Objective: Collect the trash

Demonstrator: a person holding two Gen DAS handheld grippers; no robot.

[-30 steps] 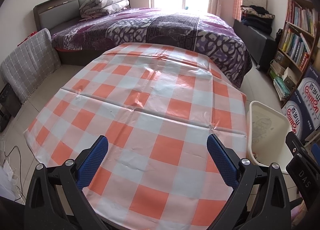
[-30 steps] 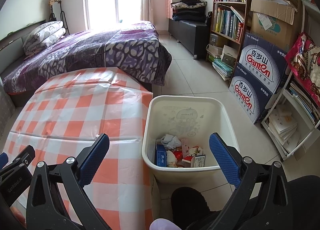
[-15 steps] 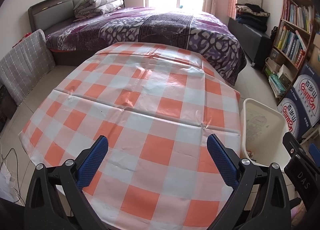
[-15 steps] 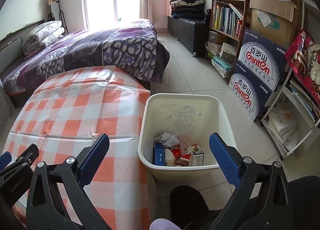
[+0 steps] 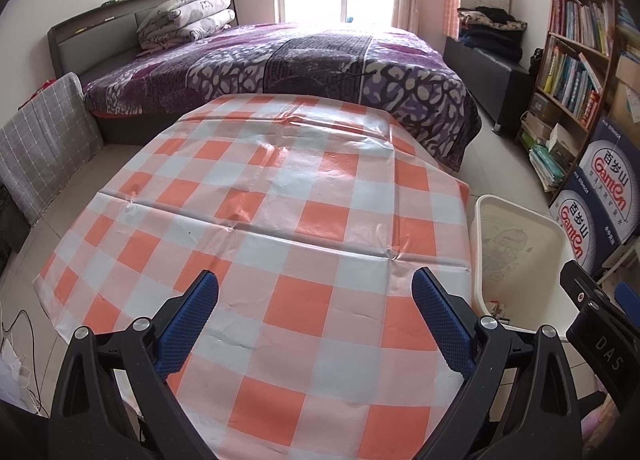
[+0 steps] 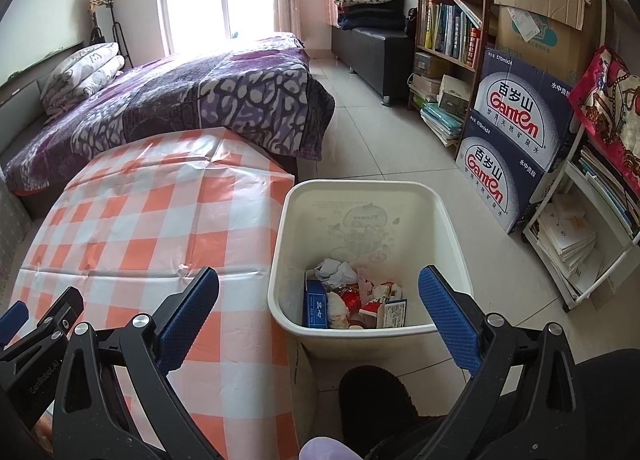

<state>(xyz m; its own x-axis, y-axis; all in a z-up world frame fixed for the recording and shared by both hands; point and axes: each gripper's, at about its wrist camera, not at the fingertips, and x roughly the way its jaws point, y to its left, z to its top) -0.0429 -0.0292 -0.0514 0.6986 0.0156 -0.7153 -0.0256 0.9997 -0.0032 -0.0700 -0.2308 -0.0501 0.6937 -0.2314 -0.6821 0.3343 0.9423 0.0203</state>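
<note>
Sitting in the bottom of the white bin [image 6: 362, 227], the trash [image 6: 354, 298] is just right of the checkered table [image 5: 280, 219]. Right gripper [image 6: 318, 294] hangs over the bin, left gripper [image 5: 316, 298] over the tablecloth, both spread wide and holding nothing.

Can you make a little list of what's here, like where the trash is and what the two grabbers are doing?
table: checked tablecloth, no trash seen on it
bin: white bin on the floor, beside the table's right edge
trash: blue box, crumpled tissue and wrappers in the bin
left gripper: open, empty, over the table
right gripper: open, empty, above the bin
</note>
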